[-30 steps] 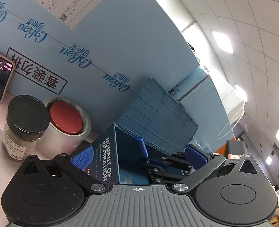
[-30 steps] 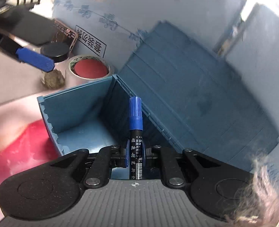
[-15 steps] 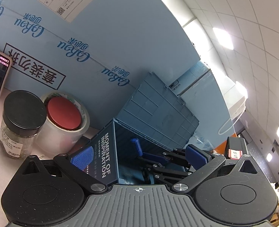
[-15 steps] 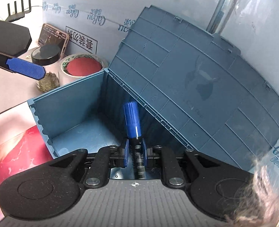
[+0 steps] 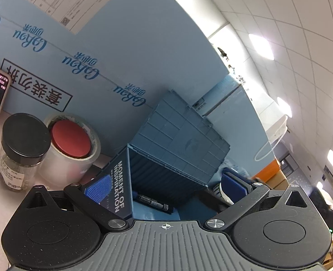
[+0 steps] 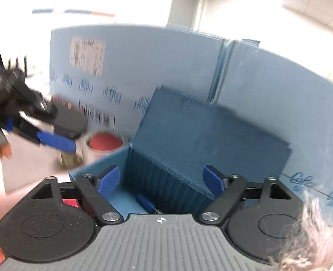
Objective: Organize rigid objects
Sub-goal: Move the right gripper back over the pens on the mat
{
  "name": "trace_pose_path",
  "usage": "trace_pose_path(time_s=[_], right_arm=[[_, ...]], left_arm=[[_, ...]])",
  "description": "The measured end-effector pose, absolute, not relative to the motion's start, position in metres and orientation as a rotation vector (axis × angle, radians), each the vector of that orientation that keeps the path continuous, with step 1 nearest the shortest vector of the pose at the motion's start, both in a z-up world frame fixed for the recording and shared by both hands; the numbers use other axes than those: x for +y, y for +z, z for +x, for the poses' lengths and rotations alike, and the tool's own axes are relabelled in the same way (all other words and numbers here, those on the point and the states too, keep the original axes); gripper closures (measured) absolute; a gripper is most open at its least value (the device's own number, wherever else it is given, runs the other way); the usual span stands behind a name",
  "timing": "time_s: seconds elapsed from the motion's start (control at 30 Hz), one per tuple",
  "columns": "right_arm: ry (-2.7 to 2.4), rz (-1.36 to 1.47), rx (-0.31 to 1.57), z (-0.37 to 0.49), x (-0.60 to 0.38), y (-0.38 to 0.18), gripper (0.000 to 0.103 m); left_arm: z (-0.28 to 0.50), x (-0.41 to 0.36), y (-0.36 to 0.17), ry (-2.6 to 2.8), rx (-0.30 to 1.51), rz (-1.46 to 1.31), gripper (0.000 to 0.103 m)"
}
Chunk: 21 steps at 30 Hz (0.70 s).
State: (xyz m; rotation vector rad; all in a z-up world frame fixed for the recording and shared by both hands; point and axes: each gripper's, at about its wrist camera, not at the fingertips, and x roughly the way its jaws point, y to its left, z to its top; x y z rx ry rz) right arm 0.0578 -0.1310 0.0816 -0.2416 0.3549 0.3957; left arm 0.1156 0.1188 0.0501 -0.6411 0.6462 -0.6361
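Pale blue printed carton forms the backdrop. In front of it, blue plastic storage box, hinged lid propped open against the carton. Beside the box: clear tape roll with red core, then glass spice jar, black cap. Blue-capped marker lies flat on the box floor. Right gripper spread wide over the box, holding nothing; left gripper likewise spread and empty. Judged: marker deposit done. Next calls for reaching jar or tape.
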Motion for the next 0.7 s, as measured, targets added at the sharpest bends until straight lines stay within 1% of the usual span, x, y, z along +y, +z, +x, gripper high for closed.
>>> trace_pose_path(time_s=[0.2,0.4,0.47,0.6,0.63,0.7], right_arm=[[0.192,-0.154,0.209,0.01,-0.134,0.095,0.005],[0.125,-0.026,0.16,-0.041,-0.155,0.098,0.002],[0.068,0.002,0.144,-0.064,-0.164,0.094,0.002],[-0.082,0.119,0.045,-0.114,-0.178,0.069,0.0],[-0.086,0.157,0.044,-0.125,-0.184,0.062,0.0],[-0.064,0.181,0.1,-0.133,-0.196,0.054,0.0]], left_arm=[[0.101,0.11,0.066,-0.675,0.607,-0.572,0.0],[0.078,0.098,0.083,-0.746,0.543,-0.506,0.0],[0.069,0.095,0.09,-0.787,0.516,-0.496,0.0],[0.051,0.087,0.099,-0.837,0.475,-0.481,0.0],[0.047,0.084,0.1,-0.83,0.47,-0.468,0.0],[0.04,0.073,0.099,-0.799,0.479,-0.44,0.0]])
